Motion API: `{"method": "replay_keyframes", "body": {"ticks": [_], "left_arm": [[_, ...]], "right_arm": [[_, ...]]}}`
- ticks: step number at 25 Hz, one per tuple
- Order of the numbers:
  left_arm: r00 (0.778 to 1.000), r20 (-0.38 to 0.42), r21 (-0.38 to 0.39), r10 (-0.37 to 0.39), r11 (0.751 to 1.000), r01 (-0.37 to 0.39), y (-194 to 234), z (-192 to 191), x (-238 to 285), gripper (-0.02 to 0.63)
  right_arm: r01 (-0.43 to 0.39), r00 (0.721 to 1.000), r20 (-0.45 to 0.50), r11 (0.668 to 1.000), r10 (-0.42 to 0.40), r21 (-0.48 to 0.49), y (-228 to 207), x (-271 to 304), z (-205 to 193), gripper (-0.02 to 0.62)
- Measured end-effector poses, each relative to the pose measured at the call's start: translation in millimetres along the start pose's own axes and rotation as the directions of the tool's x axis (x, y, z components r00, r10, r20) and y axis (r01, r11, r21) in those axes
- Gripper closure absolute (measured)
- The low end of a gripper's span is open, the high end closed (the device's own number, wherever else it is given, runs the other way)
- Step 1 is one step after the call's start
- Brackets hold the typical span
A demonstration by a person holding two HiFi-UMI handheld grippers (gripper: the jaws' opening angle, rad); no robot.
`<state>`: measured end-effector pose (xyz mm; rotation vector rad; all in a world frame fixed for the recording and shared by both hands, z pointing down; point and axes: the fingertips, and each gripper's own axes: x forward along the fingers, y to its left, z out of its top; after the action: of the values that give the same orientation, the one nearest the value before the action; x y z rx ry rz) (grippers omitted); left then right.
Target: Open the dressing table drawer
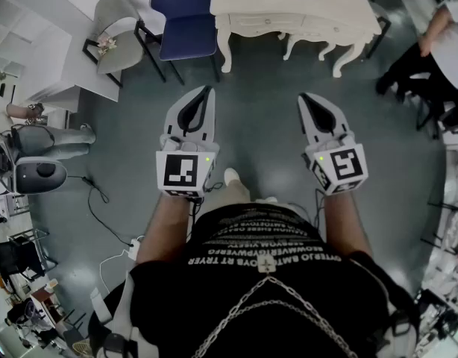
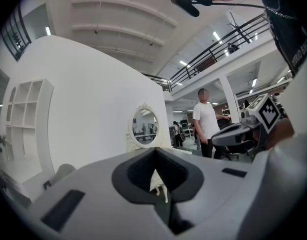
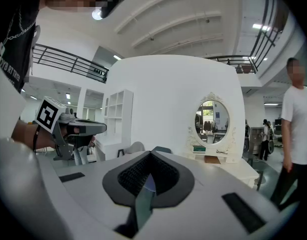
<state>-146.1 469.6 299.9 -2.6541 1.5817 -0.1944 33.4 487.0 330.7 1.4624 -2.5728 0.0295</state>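
Observation:
The white dressing table (image 1: 292, 10) stands at the far end of the floor, its drawer fronts (image 1: 262, 25) closed and facing me. Its oval mirror (image 2: 144, 126) shows in the left gripper view, and the mirror (image 3: 213, 121) and tabletop (image 3: 221, 161) show in the right gripper view. My left gripper (image 1: 206, 93) and right gripper (image 1: 303, 98) are held side by side at waist height, pointing at the table and well short of it. Both are shut with nothing between their jaws (image 2: 154, 153) (image 3: 151, 156).
A blue chair (image 1: 186, 17) and a grey chair (image 1: 117, 32) stand left of the table. A person (image 1: 438, 43) is at the far right. A white shelf unit (image 3: 117, 119), a cable (image 1: 102, 192) and equipment (image 1: 39, 174) lie to the left.

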Motion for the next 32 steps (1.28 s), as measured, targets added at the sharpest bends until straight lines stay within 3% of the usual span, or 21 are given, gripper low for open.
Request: {"method": "replay_keyframes", "body": {"ticks": [9,13,18,21,25,32], "left_arm": [[0.999,-0.011,0.054,-0.053,0.997,0.054,23.2,-4.9,34.3,0.603],[0.998,0.025,0.017,-0.061,0.998,0.061,32.3,0.2,33.9,0.603],[0.995,0.029,0.029,-0.091,0.995,0.09,40.5,-1.4,36.7,0.603],[0.994,0.023,0.06,-0.104,0.993,0.102,49.8,-0.8,36.8,0.603],[0.995,0.073,0.146,-0.064,0.988,0.053,63.4,10.6,33.7,0.603],[0.997,0.055,0.036,-0.049,0.998,0.048,68.8,-2.7,47.9,0.603]], "right_arm": [[-0.002,1.0,0.008,1.0,0.001,0.017,-0.1,36.5,7.9,0.594],[0.004,1.0,0.007,1.0,-0.004,0.007,10.0,43.8,11.2,0.594],[0.026,1.0,0.0,1.0,-0.026,0.001,13.2,50.0,13.6,0.594],[0.048,0.999,0.002,0.999,-0.048,0.011,14.5,56.3,19.1,0.594],[0.064,0.998,0.002,0.998,-0.064,-0.005,21.1,66.7,22.5,0.594],[0.084,0.996,-0.018,0.996,-0.084,-0.015,11.7,75.0,14.3,0.594]]}}
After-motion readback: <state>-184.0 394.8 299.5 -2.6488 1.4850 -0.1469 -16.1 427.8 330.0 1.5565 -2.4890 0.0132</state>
